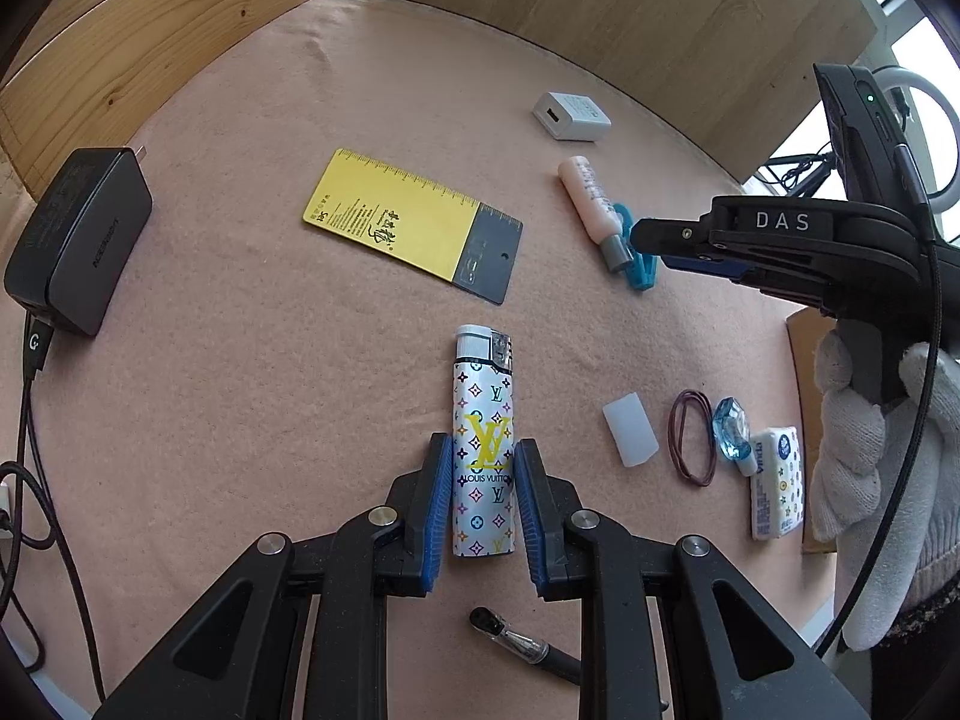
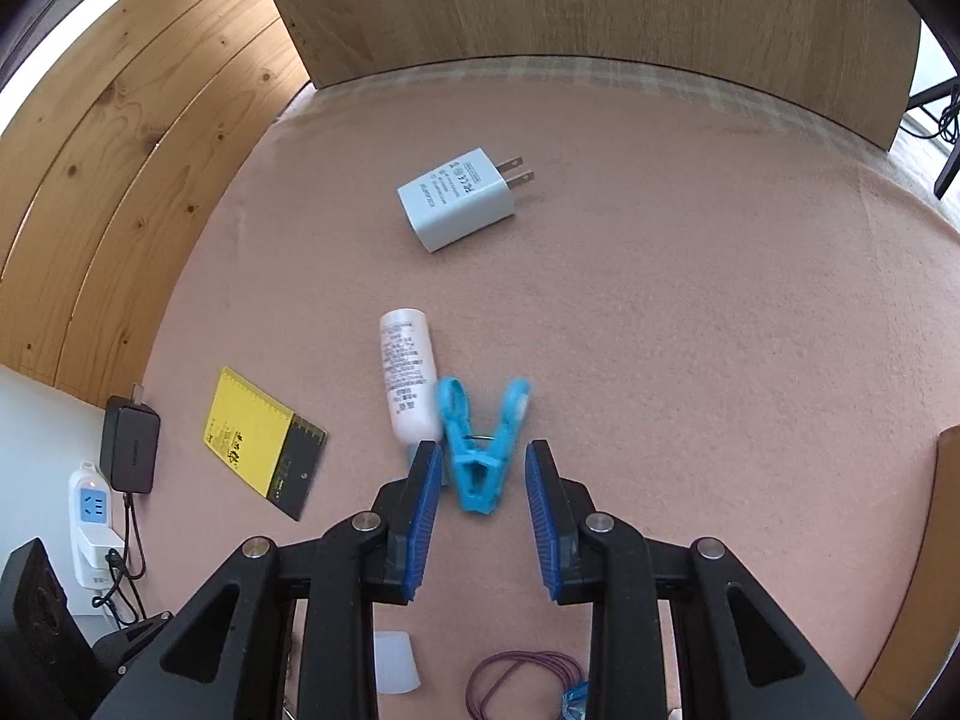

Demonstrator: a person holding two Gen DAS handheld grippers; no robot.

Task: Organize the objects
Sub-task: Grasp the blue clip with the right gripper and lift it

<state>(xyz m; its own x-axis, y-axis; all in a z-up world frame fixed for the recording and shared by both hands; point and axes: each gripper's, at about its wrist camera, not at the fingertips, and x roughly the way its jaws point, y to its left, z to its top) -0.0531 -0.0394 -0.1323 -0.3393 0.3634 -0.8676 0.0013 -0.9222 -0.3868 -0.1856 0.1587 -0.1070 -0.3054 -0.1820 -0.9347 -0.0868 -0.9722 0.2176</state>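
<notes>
Lighter point(image 1: 483, 443), white with a coloured monogram print, lies flat on the pink felt table cover point(image 1: 252, 360), its cap end pointing away from me. I see my left gripper point(image 1: 483, 450) straddling its lower half: the blue pads point(image 1: 441, 501) stand close on either side of the body, and I cannot tell whether they press it or merely flank it. A black pen point(image 1: 528, 648) lies just below the left gripper's fingers.

My right gripper point(image 2: 483, 453) stands clearly open, holding nothing. Between its pads sits a blue clothes peg point(image 2: 483, 441), handles spread away from me, lying on the felt. A small pink-white bottle point(image 2: 408, 375) lies just beside the peg on its left, touching or nearly so. From the left wrist view I see a white-gloved hand point(image 1: 864, 450) gripping the right tool's handle.

Farther out I note a yellow-and-black ruler card point(image 1: 414, 222) above the lighter, a white plug adapter point(image 2: 459, 198) near the far wooden board point(image 2: 570, 0), and a black power brick point(image 1: 78, 240) at the left edge with its cable attached. To the right of the lighter lie a translucent white cap point(image 1: 630, 429), a purple rubber band point(image 1: 690, 438), a blue faceted gem piece point(image 1: 732, 426) and a small printed tissue pack point(image 1: 777, 483), grouped close together. A white power strip point(image 2: 90, 516) shows at the lower left of the right wrist view.
</notes>
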